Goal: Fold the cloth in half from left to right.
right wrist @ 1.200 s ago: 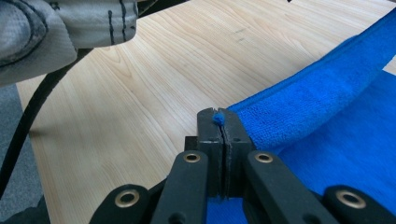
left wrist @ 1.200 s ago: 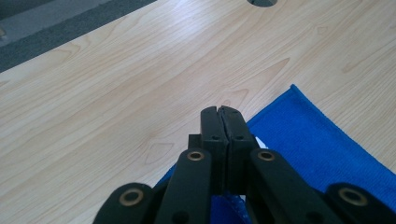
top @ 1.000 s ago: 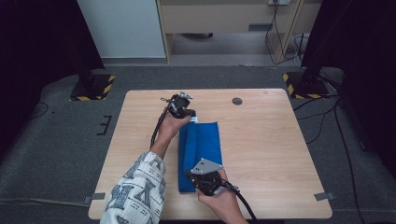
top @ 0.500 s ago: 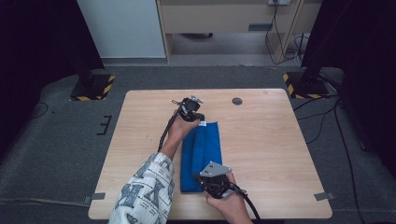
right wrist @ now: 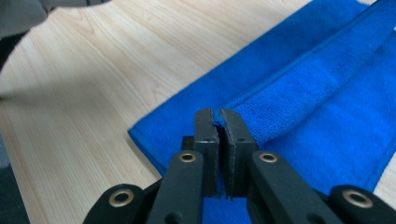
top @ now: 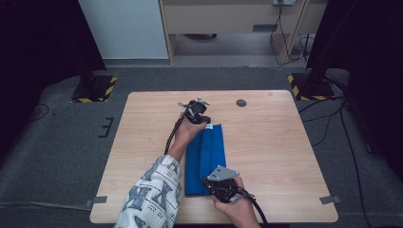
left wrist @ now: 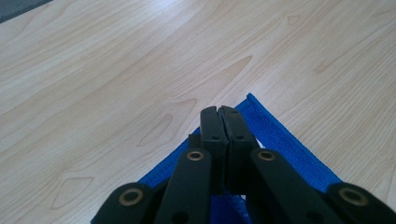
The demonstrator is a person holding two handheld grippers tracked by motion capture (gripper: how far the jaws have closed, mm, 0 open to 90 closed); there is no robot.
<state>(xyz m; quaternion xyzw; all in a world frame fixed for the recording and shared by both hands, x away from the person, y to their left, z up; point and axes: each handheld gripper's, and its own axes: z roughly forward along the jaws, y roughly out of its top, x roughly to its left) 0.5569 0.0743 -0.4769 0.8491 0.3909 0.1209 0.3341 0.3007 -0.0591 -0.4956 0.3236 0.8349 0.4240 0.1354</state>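
Note:
A blue towel (top: 206, 156) lies lengthwise on the wooden table (top: 280, 142), with one long side folded over onto itself. My left gripper (top: 203, 122) is at its far end. In the left gripper view that gripper (left wrist: 219, 109) has its jaws pressed together on the towel (left wrist: 285, 140) at a corner. My right gripper (top: 210, 183) is at the near end. In the right gripper view it (right wrist: 219, 114) is shut, with the hem of the folded layer of the towel (right wrist: 327, 88) pinched between the tips.
A patterned sleeve (top: 152, 194) crosses the table's near left part. A small round grommet (top: 241, 102) sits near the far edge. Bare wood lies to the left and right of the towel. Tape marks (top: 329, 199) flank the near corners on the floor.
Both grippers have shifted slightly to the right and lowered, bringing the towel's folded edge over with them. Both stay shut.

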